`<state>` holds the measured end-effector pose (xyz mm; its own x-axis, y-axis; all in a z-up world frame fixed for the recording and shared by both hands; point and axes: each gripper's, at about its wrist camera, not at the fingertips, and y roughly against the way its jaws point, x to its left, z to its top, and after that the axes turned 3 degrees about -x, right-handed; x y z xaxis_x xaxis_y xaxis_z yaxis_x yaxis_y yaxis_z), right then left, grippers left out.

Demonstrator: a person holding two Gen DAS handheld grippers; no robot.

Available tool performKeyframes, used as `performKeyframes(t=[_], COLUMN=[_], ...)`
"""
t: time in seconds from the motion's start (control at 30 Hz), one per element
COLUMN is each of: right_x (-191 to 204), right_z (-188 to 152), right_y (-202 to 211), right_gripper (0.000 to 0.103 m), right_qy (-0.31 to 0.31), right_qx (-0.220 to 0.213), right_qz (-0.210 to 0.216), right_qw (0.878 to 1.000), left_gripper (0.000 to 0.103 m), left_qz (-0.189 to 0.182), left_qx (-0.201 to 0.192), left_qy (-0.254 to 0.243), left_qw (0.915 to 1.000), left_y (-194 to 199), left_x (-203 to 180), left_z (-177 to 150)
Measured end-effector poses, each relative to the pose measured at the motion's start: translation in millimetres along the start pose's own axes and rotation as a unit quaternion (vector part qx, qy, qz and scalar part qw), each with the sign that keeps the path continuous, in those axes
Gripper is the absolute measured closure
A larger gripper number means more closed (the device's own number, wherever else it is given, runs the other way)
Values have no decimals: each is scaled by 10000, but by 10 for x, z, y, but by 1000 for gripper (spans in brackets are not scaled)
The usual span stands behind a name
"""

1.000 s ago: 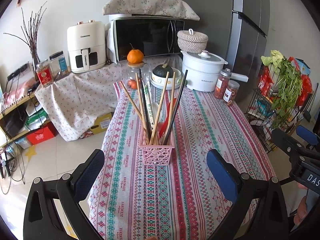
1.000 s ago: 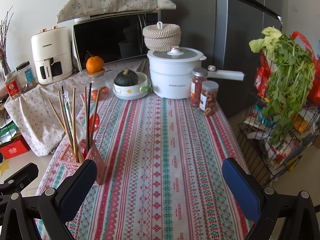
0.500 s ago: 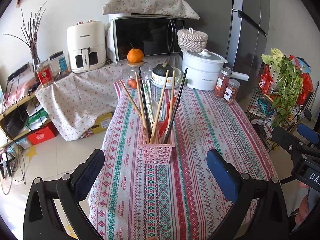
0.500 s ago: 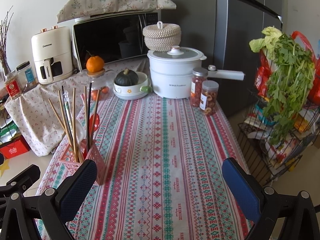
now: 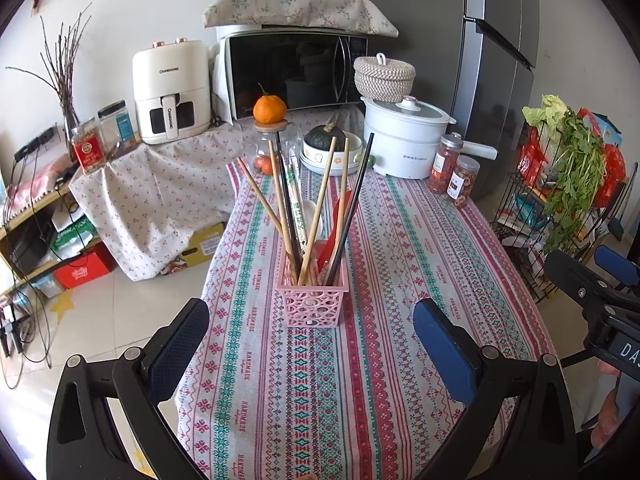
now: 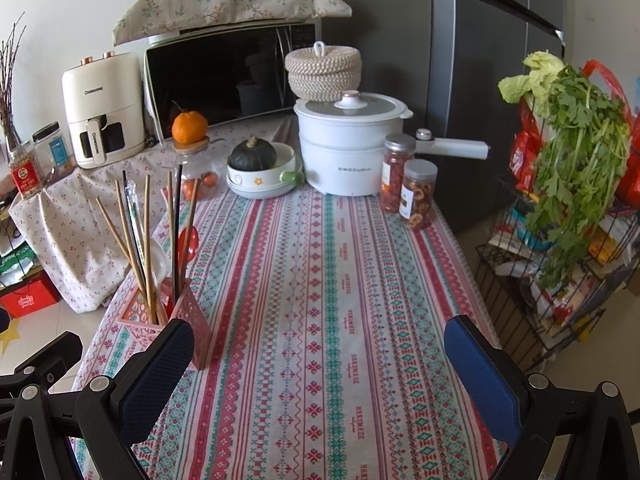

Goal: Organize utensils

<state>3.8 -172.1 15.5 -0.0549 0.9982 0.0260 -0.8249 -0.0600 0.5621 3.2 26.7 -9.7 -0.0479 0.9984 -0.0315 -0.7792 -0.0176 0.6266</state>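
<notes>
both tongs [image 5: 310, 346] [image 6: 318, 364] gape wide, empty; wooden chopsticks [image 5: 320, 208] fill perforated pink plastic basket [image 5: 311, 307].

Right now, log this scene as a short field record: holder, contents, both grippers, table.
holder: pink basket, upright on the tablecloth, near its left edge
contents: wooden and black chopsticks, a red spoon, a white spoon
left hand-held gripper: open, empty, basket ahead between its fingers
right hand-held gripper: open, empty, over bare cloth
loose utensils on cloth: none seen
</notes>
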Motion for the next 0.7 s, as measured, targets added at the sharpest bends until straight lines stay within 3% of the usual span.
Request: performKeyframes(t=[0.7], right_x=[9], right_z=[-25], right_y=[-28], right_gripper=[0], right_qy=[4], right_qx=[34], right_qz=[22], right_qw=[10000], left_gripper=[0], left_qz=[-24], left_qx=[115], left_qy=[27], left_qw=[9999], left_y=[-54], left_x=[-13], left_z=[-12])
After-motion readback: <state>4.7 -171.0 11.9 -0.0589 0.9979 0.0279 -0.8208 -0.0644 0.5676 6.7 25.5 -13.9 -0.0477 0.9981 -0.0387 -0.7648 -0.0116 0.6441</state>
